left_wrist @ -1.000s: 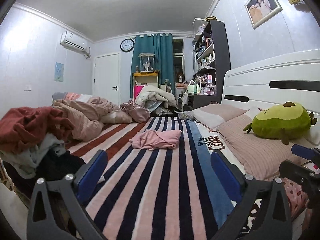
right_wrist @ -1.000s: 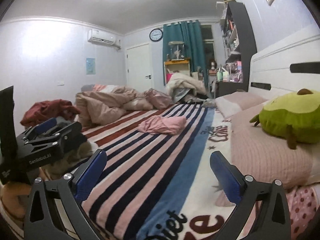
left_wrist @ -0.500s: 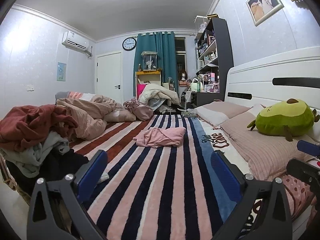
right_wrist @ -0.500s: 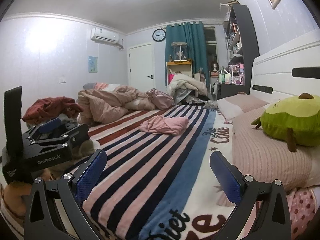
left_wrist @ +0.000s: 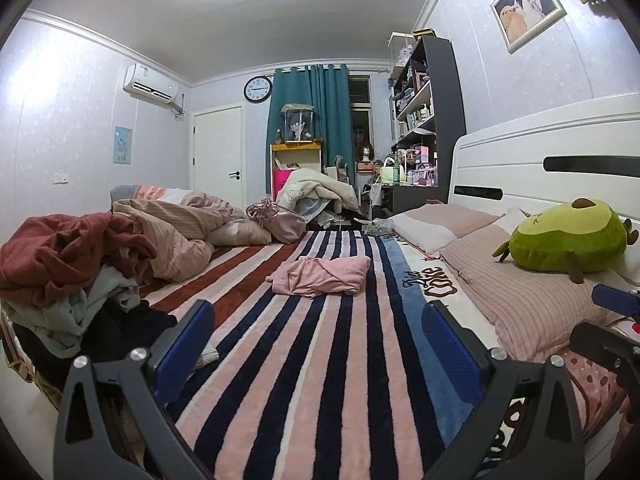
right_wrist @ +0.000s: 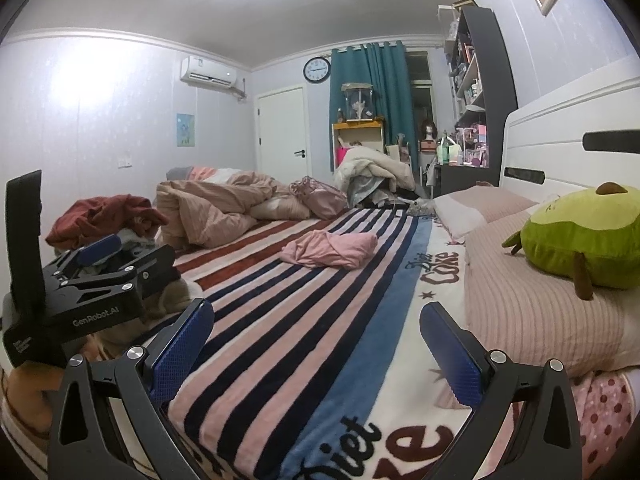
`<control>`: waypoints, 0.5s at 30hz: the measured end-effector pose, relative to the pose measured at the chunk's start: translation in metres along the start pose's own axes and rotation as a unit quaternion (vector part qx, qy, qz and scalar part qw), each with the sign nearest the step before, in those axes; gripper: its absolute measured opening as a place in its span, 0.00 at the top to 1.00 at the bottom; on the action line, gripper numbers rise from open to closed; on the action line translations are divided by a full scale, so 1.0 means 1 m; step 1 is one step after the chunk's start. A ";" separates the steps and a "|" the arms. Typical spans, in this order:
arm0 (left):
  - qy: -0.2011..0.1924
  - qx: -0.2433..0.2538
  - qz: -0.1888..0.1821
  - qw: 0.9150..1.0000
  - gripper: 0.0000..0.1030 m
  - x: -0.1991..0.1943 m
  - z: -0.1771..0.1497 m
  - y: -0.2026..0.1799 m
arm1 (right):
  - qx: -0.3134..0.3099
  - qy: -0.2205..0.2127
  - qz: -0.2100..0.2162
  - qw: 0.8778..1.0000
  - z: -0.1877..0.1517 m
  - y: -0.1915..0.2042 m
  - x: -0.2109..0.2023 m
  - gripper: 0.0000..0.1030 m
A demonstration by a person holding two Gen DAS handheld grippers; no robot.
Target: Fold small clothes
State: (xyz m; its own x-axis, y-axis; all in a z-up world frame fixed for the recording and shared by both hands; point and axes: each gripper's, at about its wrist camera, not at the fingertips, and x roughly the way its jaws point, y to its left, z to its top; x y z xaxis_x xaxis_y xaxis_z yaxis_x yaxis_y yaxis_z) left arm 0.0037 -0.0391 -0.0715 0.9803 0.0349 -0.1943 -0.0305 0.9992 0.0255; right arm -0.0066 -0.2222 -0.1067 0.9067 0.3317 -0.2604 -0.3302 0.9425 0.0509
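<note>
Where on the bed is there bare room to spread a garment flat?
The striped blanket lies bare from the pink garment to both tools. The left edge is crowded by the clothes pile and the rumpled duvet; the right by pillows.

Place: a bedroom in a home.
Bed: a wide bed with a striped blanket, a white headboard and two pillows.
Toy: a green plush lies on one pillow.
Clothes: a pile at the bed's left edge.
Walls: a clock, an air conditioner, a framed photo.
Furniture: a dark shelf full of small things, teal curtains, a white door.
</note>
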 end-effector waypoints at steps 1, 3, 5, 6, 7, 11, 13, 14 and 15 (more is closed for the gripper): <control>0.000 0.001 0.001 1.000 0.01 0.000 0.000 0.000 | -0.001 0.000 0.000 1.000 0.000 0.000 0.000 0.00; -0.001 0.003 0.002 1.000 0.01 -0.001 0.000 -0.001 | -0.001 0.000 0.000 1.000 0.000 -0.001 0.001 0.00; 0.001 0.002 0.001 1.000 0.01 -0.001 0.001 -0.001 | -0.001 0.000 0.000 1.000 0.000 -0.002 0.001 0.00; 0.001 0.003 0.000 1.000 0.01 -0.001 0.001 -0.001 | -0.001 0.001 0.000 1.000 0.000 -0.002 0.000 0.00; 0.002 0.003 -0.001 1.000 0.01 -0.001 0.001 -0.001 | -0.001 0.001 0.000 1.000 0.000 -0.001 0.000 0.00; 0.003 0.005 -0.003 1.000 0.01 0.000 0.002 -0.002 | -0.001 0.001 -0.001 1.000 0.000 -0.001 0.000 0.00; 0.003 0.006 -0.002 1.000 0.01 0.000 0.002 -0.003 | 0.000 0.000 -0.001 1.000 0.001 -0.002 0.000 0.00; 0.004 0.006 -0.003 1.000 0.01 0.000 0.002 -0.003 | 0.000 0.000 0.000 1.000 0.001 -0.002 0.000 0.00; 0.004 0.006 -0.002 1.000 0.01 0.000 0.002 -0.003 | 0.000 0.000 0.000 1.000 0.001 -0.002 0.000 0.00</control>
State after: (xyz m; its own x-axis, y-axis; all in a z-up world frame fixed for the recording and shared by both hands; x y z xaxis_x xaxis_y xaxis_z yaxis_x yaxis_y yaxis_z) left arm 0.0047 -0.0422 -0.0696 0.9790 0.0304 -0.2016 -0.0237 0.9991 0.0359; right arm -0.0057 -0.2242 -0.1063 0.9066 0.3316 -0.2609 -0.3301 0.9426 0.0507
